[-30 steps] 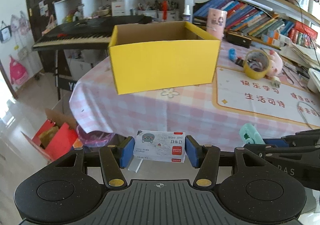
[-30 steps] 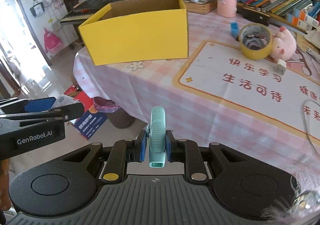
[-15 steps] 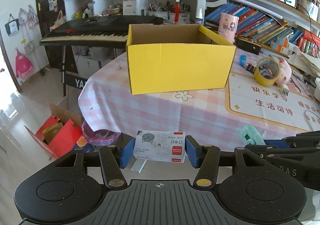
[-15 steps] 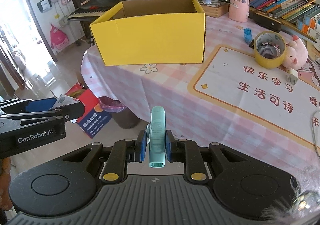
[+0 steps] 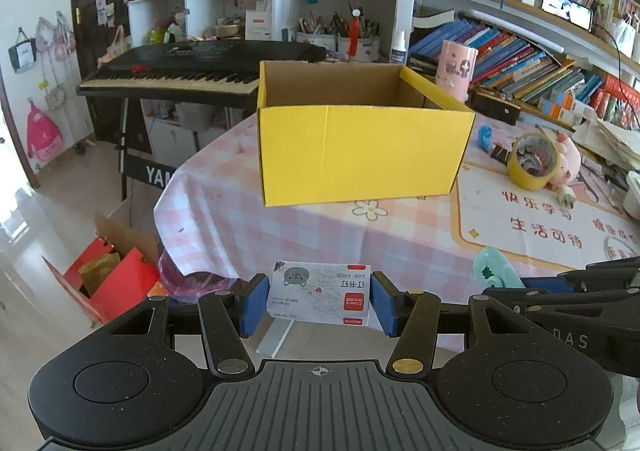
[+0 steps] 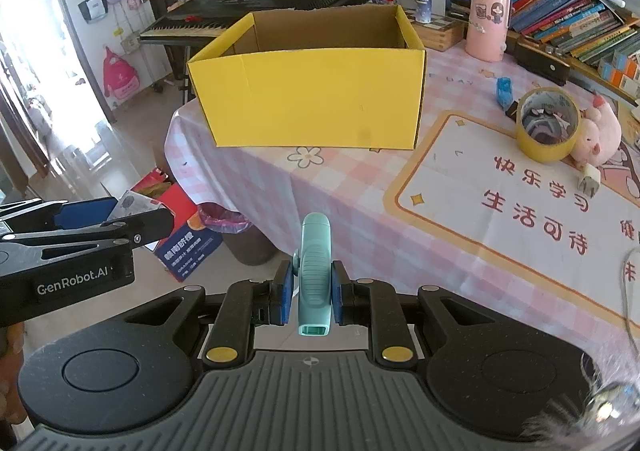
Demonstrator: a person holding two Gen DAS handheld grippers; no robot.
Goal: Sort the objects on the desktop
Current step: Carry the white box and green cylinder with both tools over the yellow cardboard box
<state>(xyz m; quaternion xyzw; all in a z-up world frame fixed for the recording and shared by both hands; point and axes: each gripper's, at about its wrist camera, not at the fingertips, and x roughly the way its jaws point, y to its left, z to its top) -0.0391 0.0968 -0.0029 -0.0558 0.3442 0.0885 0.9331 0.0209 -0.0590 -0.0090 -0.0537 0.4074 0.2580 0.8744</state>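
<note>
Closer now, the yellow box (image 5: 360, 155) is looming ahead on the table (image 5: 400, 235); my left gripper (image 5: 319, 301) is clamping the staple box (image 5: 319, 293), my right gripper (image 6: 308, 293) is pinching the teal correction tape (image 6: 315, 271).

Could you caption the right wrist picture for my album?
Right gripper grips a teal tool, facing an open yellow box.
</note>
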